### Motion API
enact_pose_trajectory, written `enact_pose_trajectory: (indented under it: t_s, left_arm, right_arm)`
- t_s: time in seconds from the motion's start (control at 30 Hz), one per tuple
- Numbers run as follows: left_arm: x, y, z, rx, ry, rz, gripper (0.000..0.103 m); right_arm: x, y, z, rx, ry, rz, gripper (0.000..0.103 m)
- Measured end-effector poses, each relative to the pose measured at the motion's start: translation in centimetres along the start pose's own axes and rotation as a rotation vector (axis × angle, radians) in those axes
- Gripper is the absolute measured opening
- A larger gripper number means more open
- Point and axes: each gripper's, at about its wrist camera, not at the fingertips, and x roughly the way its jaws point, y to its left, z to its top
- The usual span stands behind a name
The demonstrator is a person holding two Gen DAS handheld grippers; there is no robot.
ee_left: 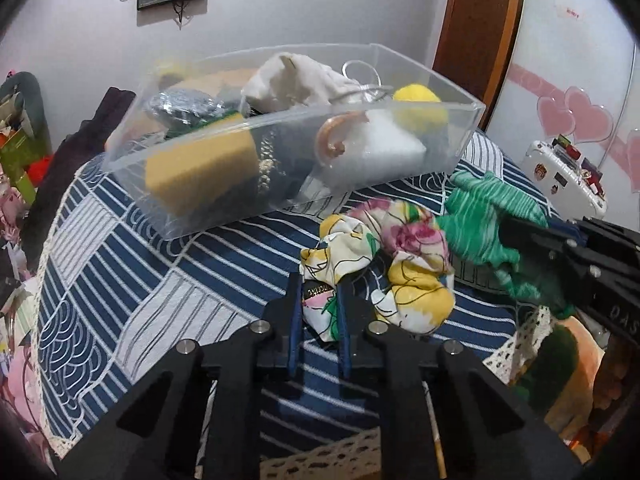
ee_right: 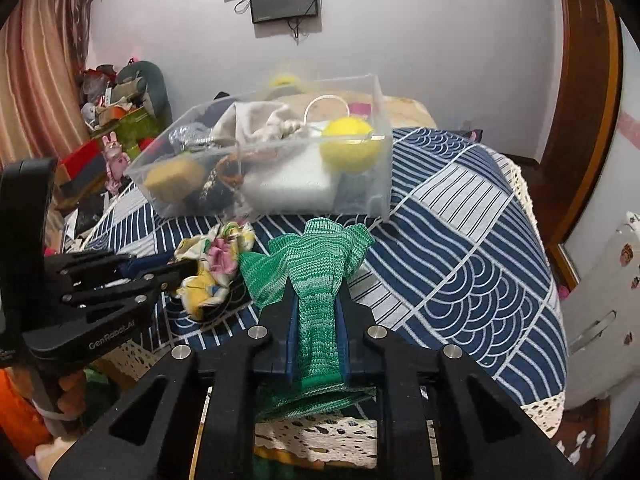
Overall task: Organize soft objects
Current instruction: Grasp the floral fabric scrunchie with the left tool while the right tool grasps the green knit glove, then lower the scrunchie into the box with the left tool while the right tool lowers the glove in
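Both cloths sit pinched, one per claw (ee_left: pixel 319 300).

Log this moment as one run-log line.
left gripper: shut on floral cloth | right gripper: shut on green knit | bin: partly filled, on bed

A blue-and-white patterned cloth (ee_right: pixel 472 248) with a lace edge (ee_right: pixel 320 436) covers the table. On the pale wall hang two dark screens (ee_right: pixel 285 0). A striped curtain (ee_right: pixel 44 80) hangs beside cluttered boxes (ee_right: pixel 120 116). A white suitcase (ee_left: pixel 568 176) stands by pink heart stickers (ee_left: pixel 576 116).
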Motion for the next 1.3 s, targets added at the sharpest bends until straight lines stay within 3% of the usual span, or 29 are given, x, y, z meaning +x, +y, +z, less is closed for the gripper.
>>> enact_pose_trajectory:
  t_s: [0.37,0.77,0.9,1.1,1.3]
  left_arm:
    - [-6.0,0.6,1.7,-0.003,-0.157,0.044,0.012]
    - [-8.8,2.2,6.4,-0.023,-0.289,0.092,0.012]
    - [-8.3,2.9,8.0,-0.031,-0.314,0.113,0.012]
    - [-5.7,4.6,9.7,-0.082,-0.29,0.098,0.012]
    - [-2.0,5.0,10.3,-0.098,-0.239,0.088,0.012]
  right_arm:
    - [-2.4,0.4,1.8,0.0,-0.087,-0.008,0.014]
    - [-3.0,2.3,6.1,-0.07,-0.208,-0.004,0.014]
    - [-2.5,2.7,8.0,-0.081,-0.242,-0.009,0.014]
    - [-1.0,2.8,9.5,-0.064,-0.26,-0.02,0.014]
    - [2.5,2.6,10.0,-0.034,-0.2,-0.019,0.014]
